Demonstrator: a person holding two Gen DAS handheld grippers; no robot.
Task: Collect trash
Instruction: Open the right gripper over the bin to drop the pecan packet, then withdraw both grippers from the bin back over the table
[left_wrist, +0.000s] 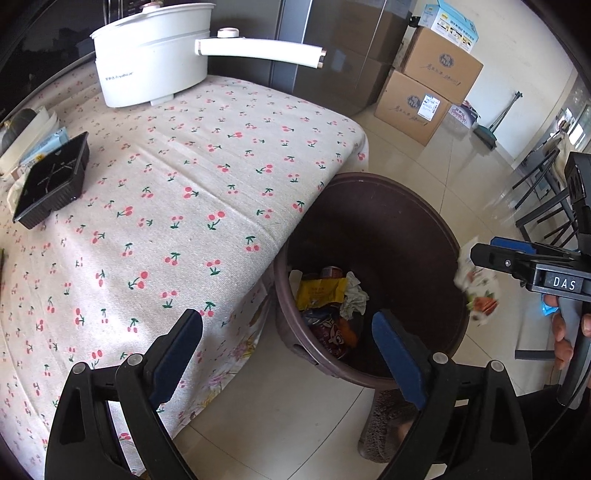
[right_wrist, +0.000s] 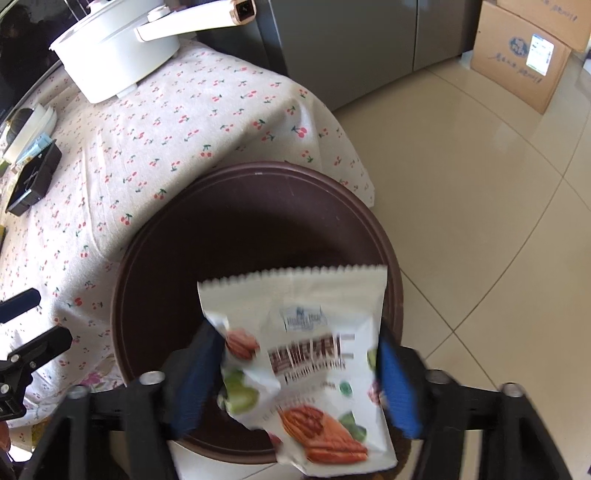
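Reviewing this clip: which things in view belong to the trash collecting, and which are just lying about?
Part of the job: snack wrapper between the right gripper jaws; brown trash bin; trash already inside.

Lying about: white electric pot; black tray; cardboard boxes.

Open bin (right_wrist: 391, 258) mouth beside table (left_wrist: 221, 166)

Tabletop (left_wrist: 207, 155): beige cloth w/ red cherry print, green stems. Bin (right_wrist: 391, 266) dark brown. Snack bag (right_wrist: 306, 354) white w/ brown nut and green fruit pics. Pot (left_wrist: 147, 62) white. Tray (left_wrist: 51, 181) black. Gripper pads (left_wrist: 397, 354) blue.
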